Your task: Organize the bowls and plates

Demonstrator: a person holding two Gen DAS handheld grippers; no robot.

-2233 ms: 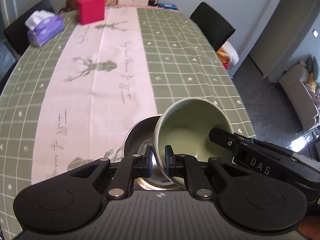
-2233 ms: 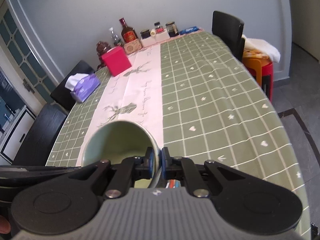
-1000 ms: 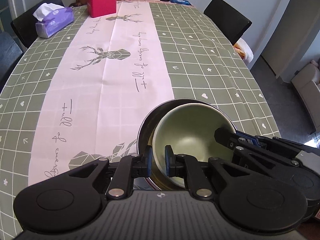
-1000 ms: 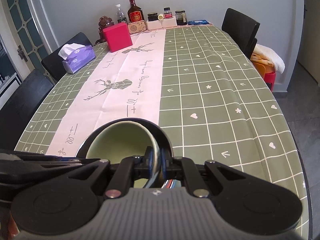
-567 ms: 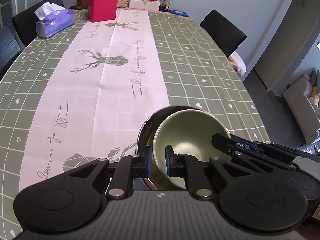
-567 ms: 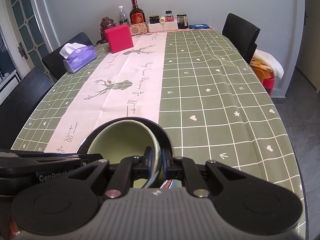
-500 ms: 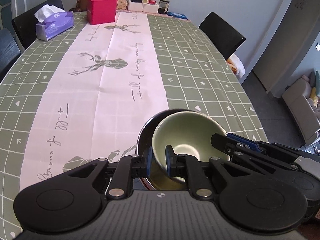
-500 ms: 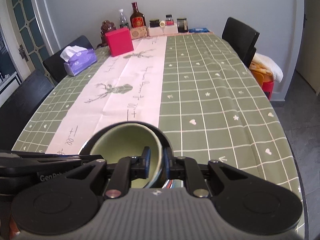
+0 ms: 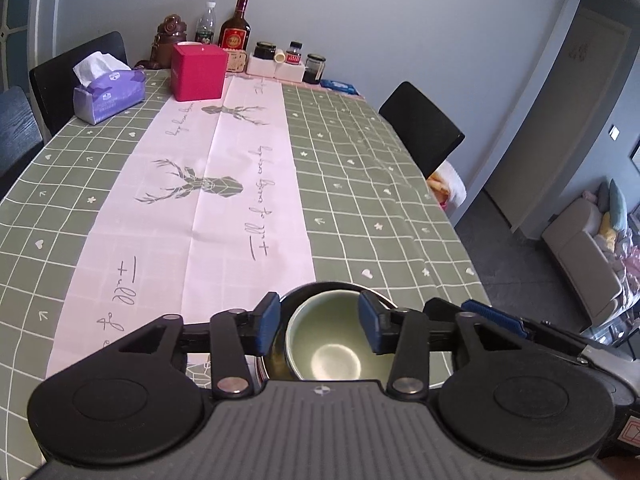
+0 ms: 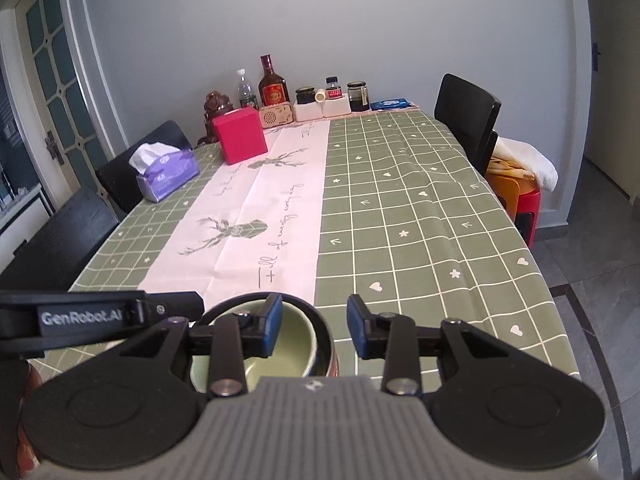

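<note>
Green bowl nested in the steel bowl, both grippers spread

The green bowl [image 9: 334, 340] sits inside the larger metal bowl [image 9: 306, 294] at the near edge of the table [image 9: 360, 184], stacked to save room. The left gripper [image 9: 319, 322] and right gripper [image 10: 313, 326] hang over it with jaws wide apart, gripping nothing, which suggests the nesting step is done.

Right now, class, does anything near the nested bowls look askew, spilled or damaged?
Nothing stands out. The green bowl sits upright inside the dark metal bowl, slightly off-centre, with no spill or chip visible. Left gripper and right gripper are both open, holding nothing.
</note>
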